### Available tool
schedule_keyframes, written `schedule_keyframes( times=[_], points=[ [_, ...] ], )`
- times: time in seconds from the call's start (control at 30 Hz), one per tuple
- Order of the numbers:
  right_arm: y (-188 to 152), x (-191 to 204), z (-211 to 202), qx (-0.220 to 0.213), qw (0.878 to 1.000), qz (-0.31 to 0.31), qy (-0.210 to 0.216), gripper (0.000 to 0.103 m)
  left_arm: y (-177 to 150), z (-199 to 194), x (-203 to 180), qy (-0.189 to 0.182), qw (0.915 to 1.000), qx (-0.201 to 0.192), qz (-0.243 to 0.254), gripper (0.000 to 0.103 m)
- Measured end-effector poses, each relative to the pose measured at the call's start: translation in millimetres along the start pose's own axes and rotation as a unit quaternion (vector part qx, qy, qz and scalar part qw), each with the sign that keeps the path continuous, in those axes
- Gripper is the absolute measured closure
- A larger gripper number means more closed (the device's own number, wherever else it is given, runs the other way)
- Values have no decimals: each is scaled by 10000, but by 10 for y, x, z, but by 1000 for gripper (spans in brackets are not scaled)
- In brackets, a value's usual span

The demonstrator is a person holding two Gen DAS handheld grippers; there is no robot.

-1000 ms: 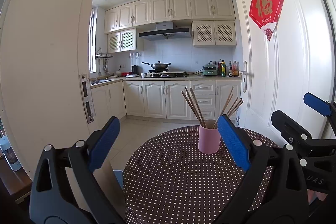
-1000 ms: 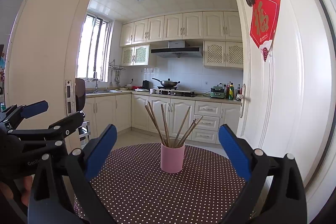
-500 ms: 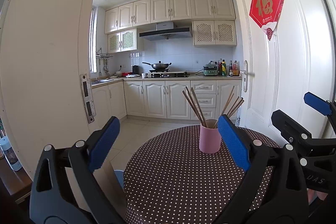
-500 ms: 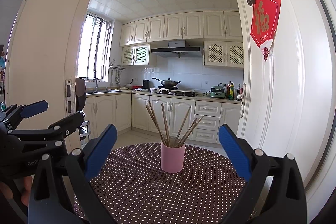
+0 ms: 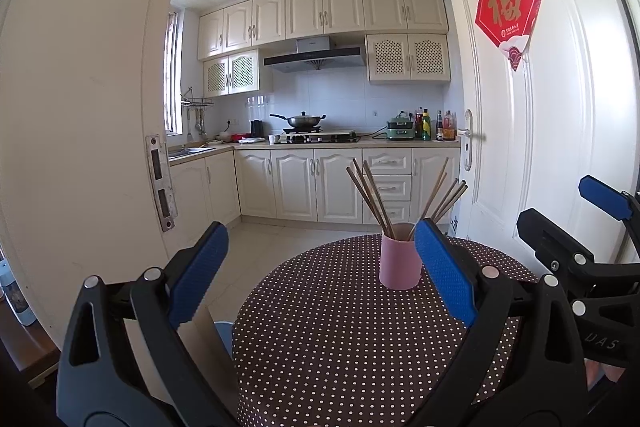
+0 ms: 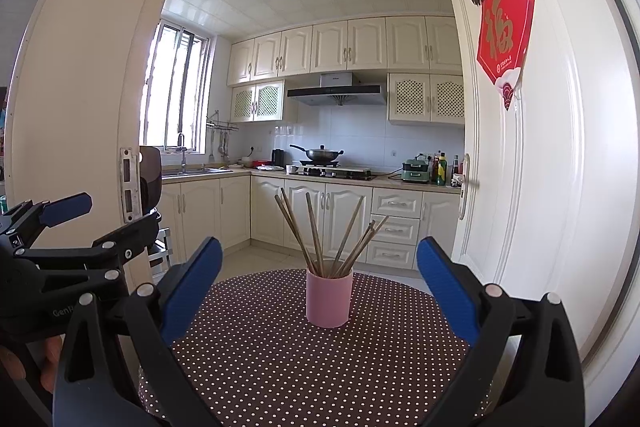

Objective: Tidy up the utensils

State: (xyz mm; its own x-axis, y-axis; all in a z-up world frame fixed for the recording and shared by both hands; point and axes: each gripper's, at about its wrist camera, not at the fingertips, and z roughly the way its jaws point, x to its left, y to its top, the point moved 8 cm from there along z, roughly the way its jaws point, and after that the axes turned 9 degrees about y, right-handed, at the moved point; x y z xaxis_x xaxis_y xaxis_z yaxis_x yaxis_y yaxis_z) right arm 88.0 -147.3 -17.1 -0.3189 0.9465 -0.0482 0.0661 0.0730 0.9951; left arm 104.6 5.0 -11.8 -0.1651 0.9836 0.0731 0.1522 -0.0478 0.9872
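A pink cup (image 5: 400,263) stands upright on the far part of a round table with a brown polka-dot cloth (image 5: 340,339). Several wooden chopsticks (image 5: 376,203) stand fanned out in it. My left gripper (image 5: 320,267) is open and empty, held above the near side of the table, short of the cup. In the right wrist view the cup (image 6: 329,297) and chopsticks (image 6: 320,235) sit centred between the fingers of my right gripper (image 6: 320,283), which is open, empty and apart from the cup. Each gripper shows at the edge of the other's view.
An open white door (image 5: 540,131) with a red paper sign stands just right of the table. A cream door frame (image 5: 80,131) rises at the left. A blue stool (image 5: 224,335) sits by the table's left edge. Kitchen cabinets and a stove lie beyond.
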Motion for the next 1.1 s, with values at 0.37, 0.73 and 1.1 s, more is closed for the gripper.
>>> schedule_keyframes(
  times=[0.37,0.73,1.1],
  points=[
    [-63,-59,118,46,10000,52,9,8,-23,126,-40,13,10000,55,46,10],
    [-179,-134,315,185,9998,106,9,8,-103,313,-80,23,9998,150,125,10],
    [-376,-250,616,476,9987,185,8,8,-268,616,-135,4,9988,417,255,10]
  ],
)
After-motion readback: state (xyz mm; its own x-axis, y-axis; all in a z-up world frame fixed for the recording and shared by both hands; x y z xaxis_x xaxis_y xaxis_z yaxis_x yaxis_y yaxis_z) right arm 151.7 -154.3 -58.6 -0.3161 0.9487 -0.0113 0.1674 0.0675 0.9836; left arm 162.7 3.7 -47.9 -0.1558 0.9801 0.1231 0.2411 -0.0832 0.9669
